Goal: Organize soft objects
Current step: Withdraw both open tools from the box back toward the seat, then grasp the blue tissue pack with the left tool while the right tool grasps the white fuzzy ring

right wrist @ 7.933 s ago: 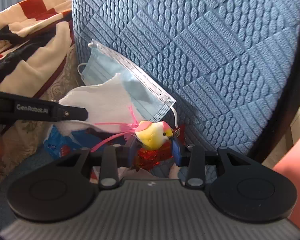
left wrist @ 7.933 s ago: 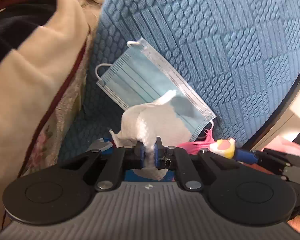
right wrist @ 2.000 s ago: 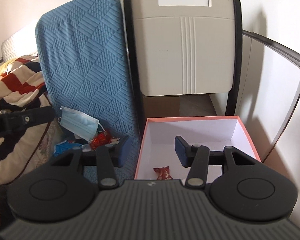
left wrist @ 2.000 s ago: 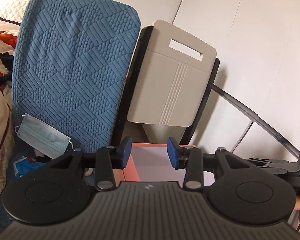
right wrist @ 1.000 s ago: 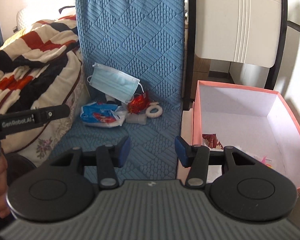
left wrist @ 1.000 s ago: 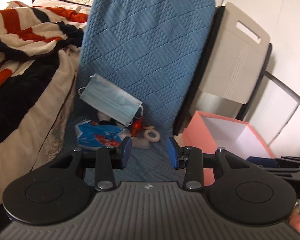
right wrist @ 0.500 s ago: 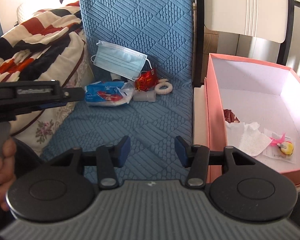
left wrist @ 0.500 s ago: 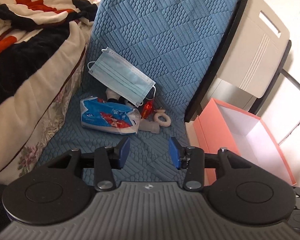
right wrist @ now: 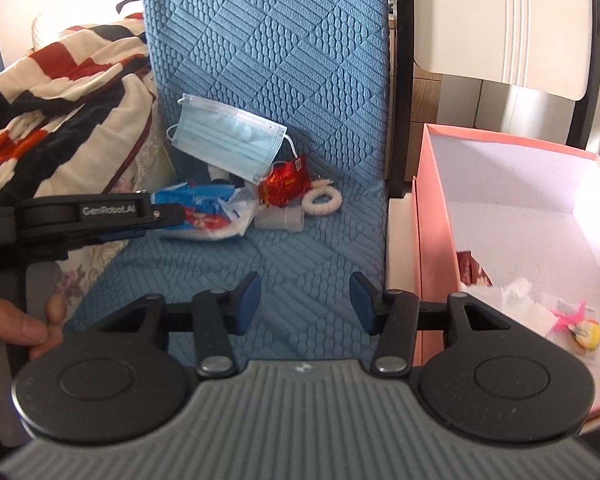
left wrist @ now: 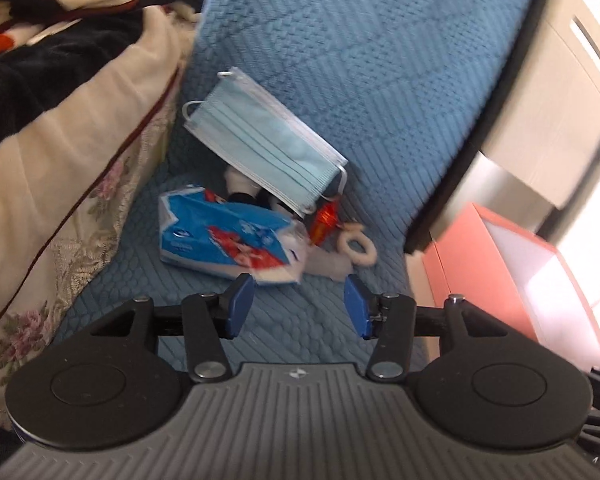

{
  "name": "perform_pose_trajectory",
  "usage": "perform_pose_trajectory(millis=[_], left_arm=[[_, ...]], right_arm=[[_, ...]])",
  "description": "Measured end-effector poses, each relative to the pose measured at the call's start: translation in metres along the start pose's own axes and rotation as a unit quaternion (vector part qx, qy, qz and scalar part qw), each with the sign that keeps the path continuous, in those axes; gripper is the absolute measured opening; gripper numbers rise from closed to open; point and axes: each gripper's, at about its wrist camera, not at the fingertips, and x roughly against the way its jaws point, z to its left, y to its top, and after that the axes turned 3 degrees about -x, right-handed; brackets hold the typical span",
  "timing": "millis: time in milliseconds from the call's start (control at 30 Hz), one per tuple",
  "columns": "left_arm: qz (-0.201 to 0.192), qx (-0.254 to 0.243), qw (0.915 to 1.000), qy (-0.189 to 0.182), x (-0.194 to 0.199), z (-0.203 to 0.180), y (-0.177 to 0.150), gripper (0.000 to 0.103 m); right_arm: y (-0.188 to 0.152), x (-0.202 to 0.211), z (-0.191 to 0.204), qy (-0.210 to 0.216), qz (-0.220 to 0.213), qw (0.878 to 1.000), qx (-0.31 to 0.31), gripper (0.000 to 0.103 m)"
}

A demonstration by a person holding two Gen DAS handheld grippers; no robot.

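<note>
Pale blue mask (right wrist: 228,136); blue quilted cushion (right wrist: 268,40); pink box (right wrist: 436,216), white inside; red wrapper (right wrist: 282,188).

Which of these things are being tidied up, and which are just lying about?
Being tidied: face mask, tissue pack, red wrapper, white ring, pink box holding crumpled tissue and yellow toy.

Lying about: striped blanket, white chair.

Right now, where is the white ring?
In the right wrist view the white ring lies on the blue seat cushion, right of the red wrapper, by the clear cup.
</note>
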Motion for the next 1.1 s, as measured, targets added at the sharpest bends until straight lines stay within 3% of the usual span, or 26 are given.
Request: perform_pose_trajectory(millis=[233,600,700,900,1000,1100], left_arm=[[0.015,0.033,0.9986,0.037,-0.019,0.016,0.008,0.061],[0.032,0.059,0.9972,0.033,-0.046,0.024,0.014,0.062],[0.028,0.064,0.9964,0.048,-0.051,0.024,0.014,0.071],[0.020,0.074,0.9949,0.066,-0.059,0.026,0.017,0.071],[0.042,0.082,0.9942,0.055,-0.067,0.028,0.020,0.071],[0.038,0.097,0.9933,0.050,-0.073,0.030,0.023,0.071]], right_arm=[[0.015,-0.018,0.005,0.009,-0.008,1.000,0.014,0.052],[0.023,-0.049,0.010,0.038,-0.004,0.999,-0.013,0.052],[0.029,-0.054,0.010,0.042,-0.007,0.999,-0.014,0.052],[0.039,-0.070,-0.002,0.043,-0.003,0.999,-0.009,0.052],[0.047,-0.071,-0.013,0.041,-0.012,0.999,-0.015,0.052],[0.055,-0.074,-0.024,0.036,-0.019,0.999,-0.025,0.052]])
